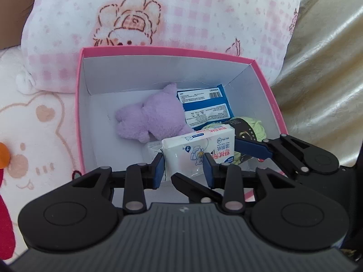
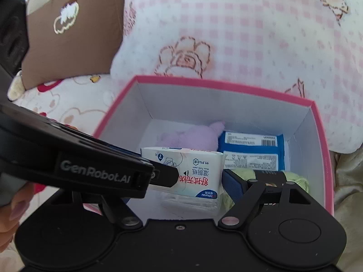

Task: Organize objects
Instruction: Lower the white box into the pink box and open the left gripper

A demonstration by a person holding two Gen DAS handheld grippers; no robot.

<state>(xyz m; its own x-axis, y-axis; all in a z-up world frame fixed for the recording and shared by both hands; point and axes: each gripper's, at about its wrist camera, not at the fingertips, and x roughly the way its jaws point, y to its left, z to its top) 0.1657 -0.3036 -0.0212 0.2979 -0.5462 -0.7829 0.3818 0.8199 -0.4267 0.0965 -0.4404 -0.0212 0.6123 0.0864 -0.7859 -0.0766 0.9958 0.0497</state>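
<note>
The left gripper [image 1: 183, 167] hangs over the near end of the pink box [image 1: 79, 104], and its fingers [image 1: 158, 170] sit narrowly apart on either side of a white wet-wipe pack [image 1: 199, 149]. The blue pads lie against the pack's two side faces, so I judge it gripped, though the hold looks light and could already be letting go. The pack points away from the fingers, into the box, with its long axis running roughly along the line of the gripper and its far end tipped over the things already inside. Under and beyond it lie a purple plush toy [image 1: 154, 115] towards the left, a blue packet [image 1: 204, 106] against the far right wall, and a pale green ball of yarn [image 1: 254, 129] in the near right corner. The right gripper [image 2: 204, 179] stands just to the right of the pack, its fingers spread wide and holding nothing; one blue pad [image 2: 232, 187] is close to the pack's right edge, above the yarn. From its camera the left tool crosses in from the left, with the person's hand [image 2: 13, 204] behind it. The box rests on a bed, against a pink checked pillow [image 1: 181, 22]. The left hand is plainly the one carrying the pack; what matters next is the free floor to the left of the plush.
</note>
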